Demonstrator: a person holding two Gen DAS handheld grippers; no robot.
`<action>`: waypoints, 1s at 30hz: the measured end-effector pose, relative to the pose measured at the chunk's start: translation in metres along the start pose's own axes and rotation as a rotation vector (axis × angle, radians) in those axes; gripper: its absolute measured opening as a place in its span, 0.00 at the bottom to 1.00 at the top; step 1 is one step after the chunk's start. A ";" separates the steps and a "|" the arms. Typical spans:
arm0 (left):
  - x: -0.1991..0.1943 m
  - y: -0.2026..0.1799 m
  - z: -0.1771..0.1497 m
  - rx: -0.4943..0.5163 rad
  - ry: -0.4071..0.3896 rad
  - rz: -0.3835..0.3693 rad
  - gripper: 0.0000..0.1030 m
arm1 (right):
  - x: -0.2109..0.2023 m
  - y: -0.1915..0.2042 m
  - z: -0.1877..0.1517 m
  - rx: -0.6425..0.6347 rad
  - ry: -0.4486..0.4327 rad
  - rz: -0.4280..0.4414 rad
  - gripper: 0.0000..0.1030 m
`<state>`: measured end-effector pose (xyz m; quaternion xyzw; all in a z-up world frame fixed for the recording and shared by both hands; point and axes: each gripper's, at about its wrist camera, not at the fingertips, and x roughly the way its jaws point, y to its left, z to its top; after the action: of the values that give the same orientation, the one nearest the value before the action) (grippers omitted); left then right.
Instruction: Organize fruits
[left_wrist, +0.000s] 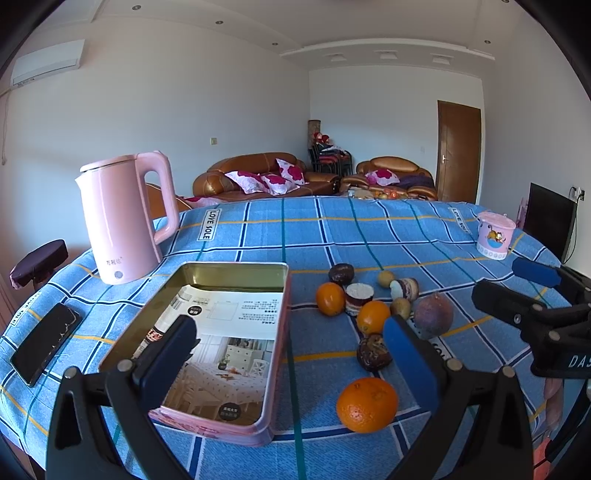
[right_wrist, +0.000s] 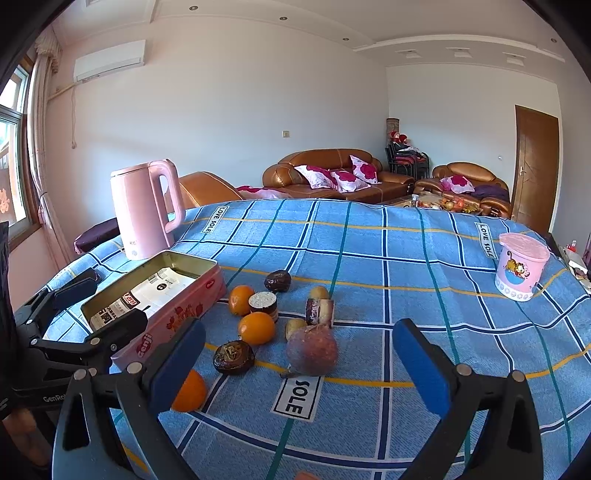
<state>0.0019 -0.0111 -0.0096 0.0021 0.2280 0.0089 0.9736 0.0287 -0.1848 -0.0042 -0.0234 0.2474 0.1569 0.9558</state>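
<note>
A pink tin box (left_wrist: 221, 332) lies open on the blue checked tablecloth, with printed paper inside; it also shows in the right wrist view (right_wrist: 166, 295). Fruits lie in a loose group to its right: three oranges (left_wrist: 366, 404) (left_wrist: 372, 316) (left_wrist: 330, 298), a large reddish fruit (left_wrist: 433, 314) (right_wrist: 312, 349), dark wrinkled fruits (left_wrist: 373, 352) (right_wrist: 233, 357) and small yellow-green ones (left_wrist: 386, 277). My left gripper (left_wrist: 291, 354) is open and empty, above the box's right edge. My right gripper (right_wrist: 299, 362) is open and empty, in front of the reddish fruit.
A pink kettle (left_wrist: 123, 218) stands behind the box. A dark phone (left_wrist: 46, 341) lies at the left table edge. A pink cartoon cup (right_wrist: 521, 269) stands at the far right. Sofas and a door lie beyond the table.
</note>
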 end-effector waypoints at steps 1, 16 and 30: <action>0.000 0.000 0.000 0.000 0.000 0.000 1.00 | 0.000 0.000 0.000 0.000 -0.001 -0.001 0.99; 0.001 0.000 -0.001 0.001 0.001 -0.002 1.00 | 0.001 -0.002 0.001 0.003 0.000 -0.006 0.99; 0.002 0.002 -0.002 -0.004 0.009 0.000 1.00 | 0.001 -0.002 -0.001 0.013 0.004 -0.004 0.99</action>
<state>0.0024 -0.0091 -0.0123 0.0000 0.2323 0.0094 0.9726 0.0301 -0.1868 -0.0056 -0.0176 0.2502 0.1535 0.9558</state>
